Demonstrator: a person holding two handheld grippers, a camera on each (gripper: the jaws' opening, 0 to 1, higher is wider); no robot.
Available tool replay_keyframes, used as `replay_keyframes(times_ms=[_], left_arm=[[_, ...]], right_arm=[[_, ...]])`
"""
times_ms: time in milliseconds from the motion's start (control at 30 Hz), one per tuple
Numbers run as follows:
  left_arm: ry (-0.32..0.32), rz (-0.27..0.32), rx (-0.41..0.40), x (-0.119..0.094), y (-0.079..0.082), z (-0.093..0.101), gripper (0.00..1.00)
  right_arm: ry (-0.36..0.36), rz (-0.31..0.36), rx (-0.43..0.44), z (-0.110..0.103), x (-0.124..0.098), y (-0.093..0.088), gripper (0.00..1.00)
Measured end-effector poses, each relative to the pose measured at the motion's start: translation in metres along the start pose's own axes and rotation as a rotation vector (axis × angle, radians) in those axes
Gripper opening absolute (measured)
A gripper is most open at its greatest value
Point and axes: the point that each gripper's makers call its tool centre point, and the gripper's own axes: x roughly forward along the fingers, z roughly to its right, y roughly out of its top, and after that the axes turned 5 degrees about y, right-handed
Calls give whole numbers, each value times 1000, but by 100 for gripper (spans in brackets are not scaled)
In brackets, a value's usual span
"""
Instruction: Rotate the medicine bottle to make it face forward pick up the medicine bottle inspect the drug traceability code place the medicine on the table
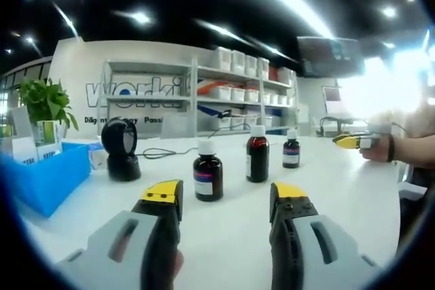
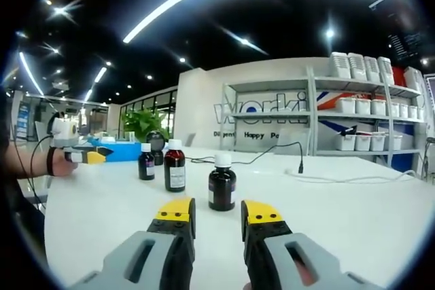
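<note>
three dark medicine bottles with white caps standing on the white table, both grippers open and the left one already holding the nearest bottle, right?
Not quite. The left gripper holds nothing: the left gripper view shows its jaws open, short of the nearest bottle. The rest stands: three dark, white-capped bottles, including a taller bottle and a small bottle, stand on the white table, and the right gripper is open too.
</note>
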Motion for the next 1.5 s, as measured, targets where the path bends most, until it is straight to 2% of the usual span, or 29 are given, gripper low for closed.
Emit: replay_keyframes(times_ms=[500,1267,1500], left_arm=[[-7,-8,1,1,-2,2,42],[-14,20,-6,-1,4,4,41],[-11,13,-5,0,3,3,41]], right_arm=[[8,-2,2,-1,0,0,21],[8,11,24,-1,0,2,23],[12,-13,15,-3,2,-1,24]])
